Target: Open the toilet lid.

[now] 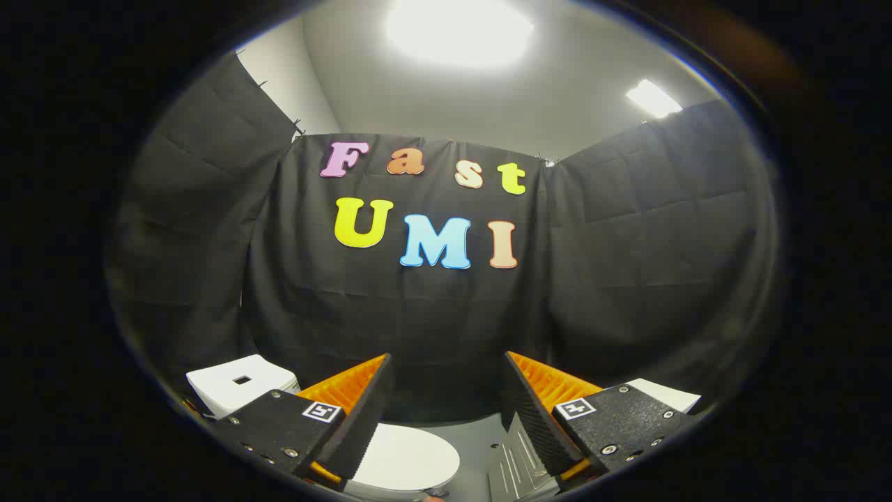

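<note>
The closed white oval toilet lid (411,460) is lying flat below and between the jaws, partly behind one finger. The gripper (446,390) is hovering above it, jaws spread wide and holding nothing. A white boxy cistern (237,387) is sitting beside that finger. Grey floor (481,432) is showing beyond the lid, under lit ceiling panels (456,31).

The claw (446,390) is held high with its two fingers (362,411) spread wide apart, gripping nothing. Below and between them lies the closed white toilet lid (408,460), nearer the left finger. The white tank (237,383) stands beyond that finger (a small dark square on its top). A grey ribbed panel (516,464) lies on the grey floor (481,429) beside the right finger.
</note>
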`<move>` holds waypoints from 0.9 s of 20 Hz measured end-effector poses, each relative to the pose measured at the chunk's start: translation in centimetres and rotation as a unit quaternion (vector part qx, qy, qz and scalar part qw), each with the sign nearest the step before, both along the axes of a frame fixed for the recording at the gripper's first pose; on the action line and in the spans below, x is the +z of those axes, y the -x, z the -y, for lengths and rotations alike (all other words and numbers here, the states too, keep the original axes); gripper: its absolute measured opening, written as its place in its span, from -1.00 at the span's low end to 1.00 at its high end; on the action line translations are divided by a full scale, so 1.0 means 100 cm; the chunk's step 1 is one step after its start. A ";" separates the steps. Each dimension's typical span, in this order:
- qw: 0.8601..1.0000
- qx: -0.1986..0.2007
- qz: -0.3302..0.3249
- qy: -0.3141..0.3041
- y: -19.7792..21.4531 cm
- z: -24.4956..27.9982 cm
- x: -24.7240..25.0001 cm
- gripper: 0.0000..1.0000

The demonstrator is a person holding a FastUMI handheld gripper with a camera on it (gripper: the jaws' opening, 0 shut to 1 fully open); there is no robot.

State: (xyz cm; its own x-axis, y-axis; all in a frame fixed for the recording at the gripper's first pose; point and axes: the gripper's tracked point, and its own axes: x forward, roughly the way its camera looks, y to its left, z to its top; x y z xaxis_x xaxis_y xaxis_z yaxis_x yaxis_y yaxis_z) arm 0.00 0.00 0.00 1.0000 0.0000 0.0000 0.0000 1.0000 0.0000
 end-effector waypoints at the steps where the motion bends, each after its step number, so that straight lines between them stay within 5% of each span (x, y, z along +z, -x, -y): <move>1: 1.000 0.004 -0.001 -0.003 -0.001 -0.003 0.000 0.91; 18: 1.000 -0.014 -0.026 0.010 -0.016 0.011 -0.027 0.86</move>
State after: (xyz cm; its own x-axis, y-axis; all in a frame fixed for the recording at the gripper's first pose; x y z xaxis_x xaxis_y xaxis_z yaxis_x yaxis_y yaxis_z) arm 1.64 -1.08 -2.72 0.9983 -0.0280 -0.0510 0.0270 0.9994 -0.0209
